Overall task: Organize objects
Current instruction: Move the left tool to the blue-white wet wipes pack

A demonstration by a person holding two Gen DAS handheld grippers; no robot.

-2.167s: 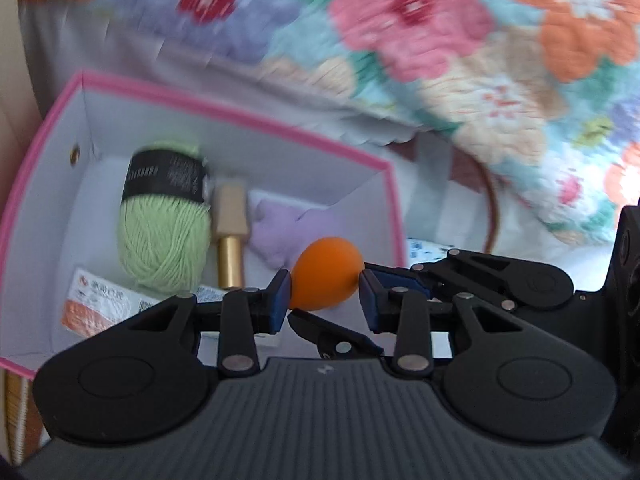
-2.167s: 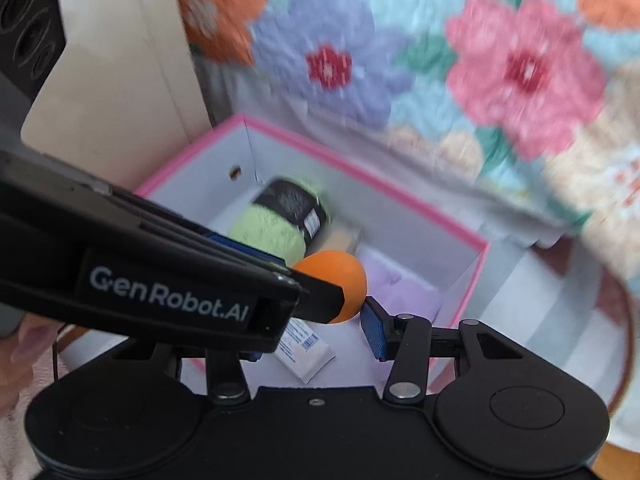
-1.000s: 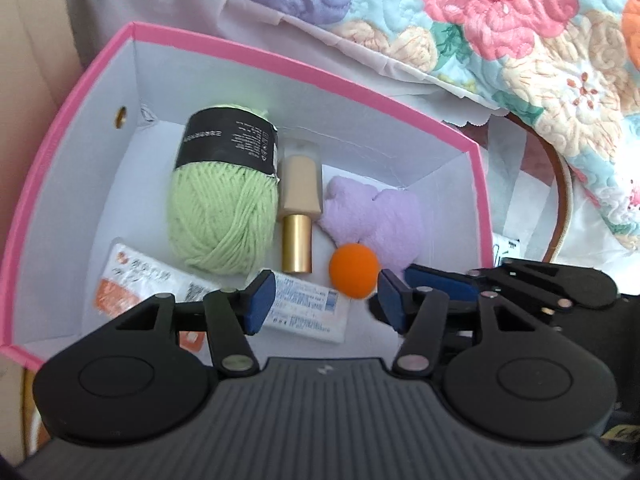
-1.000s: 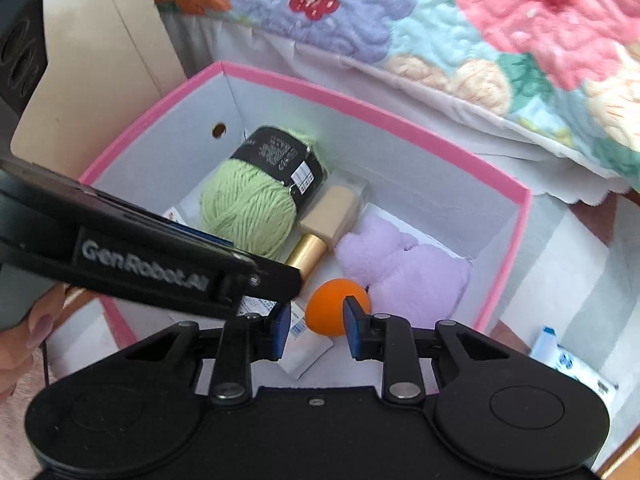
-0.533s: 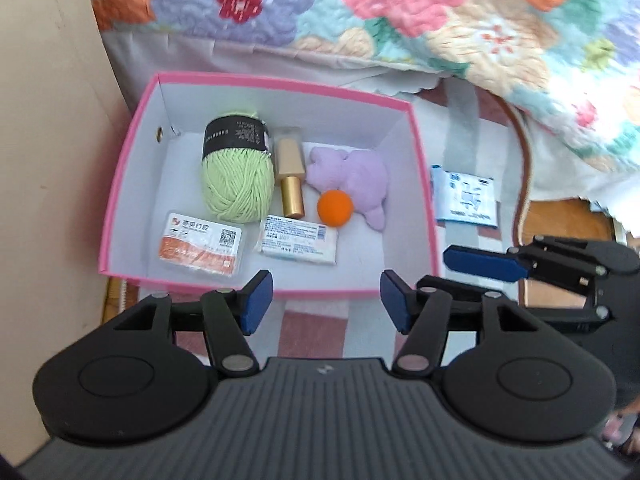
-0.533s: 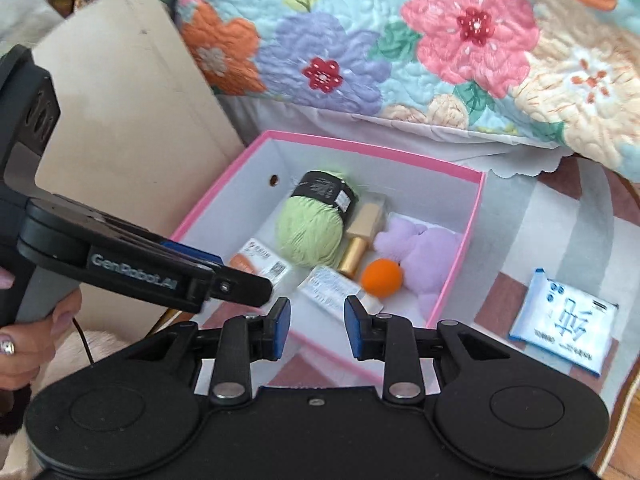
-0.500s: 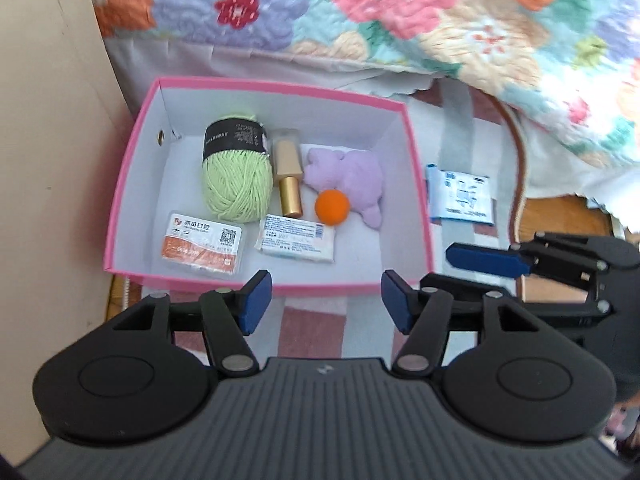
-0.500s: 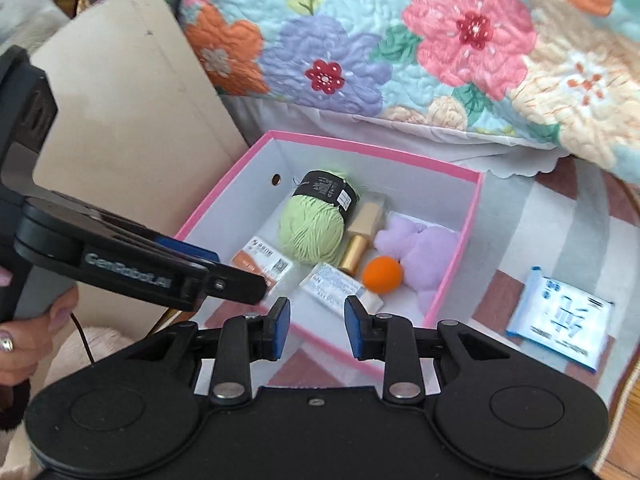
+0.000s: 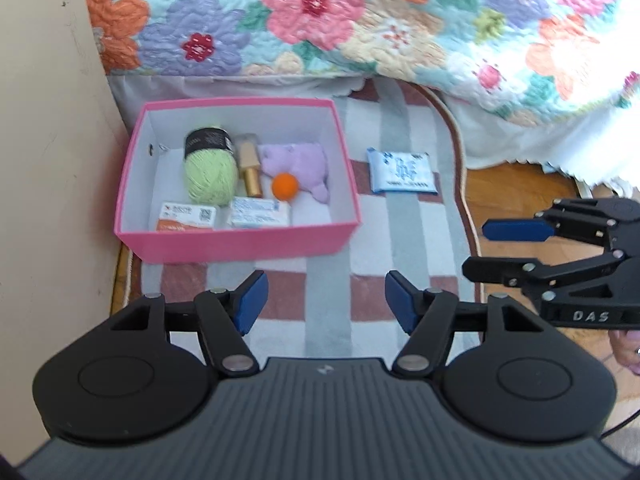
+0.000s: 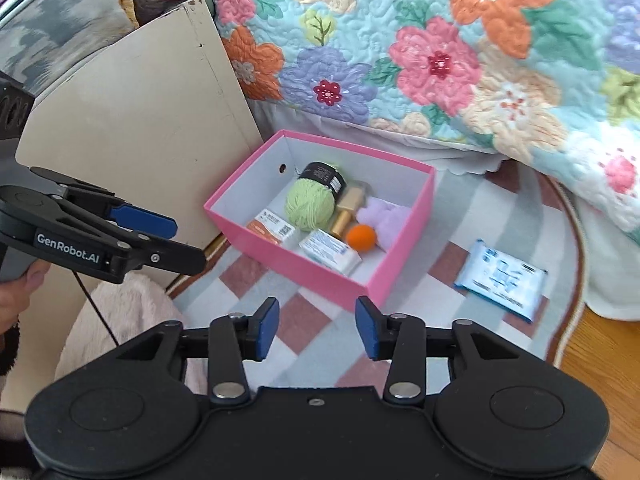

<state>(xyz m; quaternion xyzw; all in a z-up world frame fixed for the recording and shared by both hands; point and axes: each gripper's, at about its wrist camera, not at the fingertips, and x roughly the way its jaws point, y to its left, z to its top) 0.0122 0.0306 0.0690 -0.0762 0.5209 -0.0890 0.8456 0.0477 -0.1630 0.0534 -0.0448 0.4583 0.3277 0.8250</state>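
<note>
I hold my left tool (image 9: 323, 296) above the checked rug (image 9: 332, 280), its blue pads apart and opening, nothing between them. My right tool (image 10: 316, 328) hangs over the same rug, its pads also apart and opening on empty air. The pink cardboard box (image 9: 240, 245) sits at the rug's far left corner, close beside a cream panel (image 9: 48, 160). Inside it lie a ball of light green yarn with a black band (image 9: 209, 168), a gold and beige lipstick tube (image 9: 250, 168) touching the yarn, a lilac plush toy (image 9: 300, 162), a small orange ball (image 9: 285, 186) resting against the toy, and two flat white packets (image 9: 224, 216) along the near wall. A blue and white wipes pack (image 9: 402, 170) lies flat on the rug, to the right of the box and apart from it, before the flowered quilt (image 9: 360, 20)
</note>
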